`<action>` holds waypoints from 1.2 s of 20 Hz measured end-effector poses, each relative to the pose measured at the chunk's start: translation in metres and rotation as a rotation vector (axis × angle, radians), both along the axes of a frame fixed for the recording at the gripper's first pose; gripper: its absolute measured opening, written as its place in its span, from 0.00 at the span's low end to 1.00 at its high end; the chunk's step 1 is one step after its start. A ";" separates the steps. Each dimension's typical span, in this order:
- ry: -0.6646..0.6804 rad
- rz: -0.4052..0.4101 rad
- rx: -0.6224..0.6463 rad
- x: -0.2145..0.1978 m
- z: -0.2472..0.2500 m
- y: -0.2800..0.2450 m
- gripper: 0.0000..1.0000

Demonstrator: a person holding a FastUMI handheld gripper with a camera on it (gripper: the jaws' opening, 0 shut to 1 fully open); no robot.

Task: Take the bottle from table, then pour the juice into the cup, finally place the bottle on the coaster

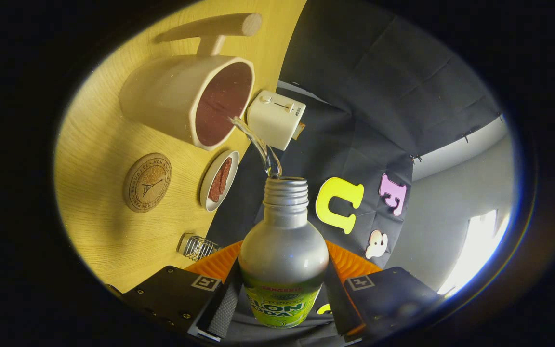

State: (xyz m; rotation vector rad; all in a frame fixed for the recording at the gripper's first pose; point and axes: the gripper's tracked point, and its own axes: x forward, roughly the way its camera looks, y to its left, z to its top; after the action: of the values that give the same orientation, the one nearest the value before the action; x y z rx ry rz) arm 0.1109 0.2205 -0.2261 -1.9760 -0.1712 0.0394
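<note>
- Nearest to us, the gripper has its two fingers pressed against either side of the bottle, so it is clamped on the bottle's lower body
- We see the bottle as a silver metal one with a green label low down, a narrow threaded neck and no cap on its mouth
- The whole scene is tipped over, so the wooden table stands like a wall beside the bottle, which tells us the bottle is tilted hard toward the cup
- A thin clear stream of liquid leaves the bottle's mouth and arcs into the cup
- Near the fingers on the table we see a small wire spring-like object
- Further on lies a round cork coaster with a printed design, bare and well apart from the bottle
- Just beside it sits a small white dish holding something reddish-brown
- Beyond the dish is the cup, a large pale mug with a dark reddish inside and a long wooden handle sticking out of its far side
- Next to the cup's rim stands a small white toaster
- Behind it all hangs the black cloth wall
</note>
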 end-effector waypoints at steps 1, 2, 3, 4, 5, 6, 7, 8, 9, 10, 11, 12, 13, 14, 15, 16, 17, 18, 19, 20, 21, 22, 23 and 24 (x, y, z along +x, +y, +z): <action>0.000 -0.001 -0.007 -0.001 -0.001 0.000 0.80; 0.001 -0.001 -0.016 -0.001 0.000 -0.001 0.80; -0.004 0.002 -0.027 -0.002 0.000 -0.001 0.80; -0.010 0.004 -0.039 -0.001 0.001 0.000 0.80; -0.015 0.008 -0.050 -0.002 0.001 0.001 0.80; -0.022 0.010 -0.059 -0.002 0.002 0.000 0.80; -0.023 0.014 -0.064 -0.003 0.002 0.001 0.80; -0.021 0.016 -0.070 -0.002 0.000 0.002 0.80; -0.022 0.018 -0.076 -0.002 -0.001 0.002 0.80; -0.027 0.021 -0.085 -0.003 0.000 0.004 0.80; -0.032 0.023 -0.096 -0.003 0.001 0.005 0.80; -0.038 0.025 -0.107 -0.004 0.001 0.006 0.80; -0.042 0.028 -0.117 -0.005 0.001 0.007 0.80; -0.043 0.029 -0.128 -0.003 0.003 0.005 0.80; -0.040 0.031 -0.139 -0.002 0.003 0.006 0.80; -0.037 0.031 -0.150 -0.003 0.002 0.007 0.80; -0.037 0.033 -0.160 -0.004 0.002 0.008 0.80; -0.038 0.034 -0.171 -0.006 0.001 0.009 0.80; -0.036 0.033 -0.182 -0.008 0.000 0.009 0.80; -0.030 0.030 -0.191 -0.008 -0.001 0.009 0.80; -0.023 0.029 -0.200 -0.008 -0.004 0.010 0.80; -0.019 0.030 -0.211 -0.009 -0.006 0.012 0.80; -0.020 0.033 -0.220 -0.010 -0.006 0.013 0.80; -0.021 0.036 -0.229 -0.009 -0.005 0.014 0.80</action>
State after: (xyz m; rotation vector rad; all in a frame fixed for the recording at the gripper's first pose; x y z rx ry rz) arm 0.1020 0.2342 -0.2315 -2.2020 -0.2241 0.0643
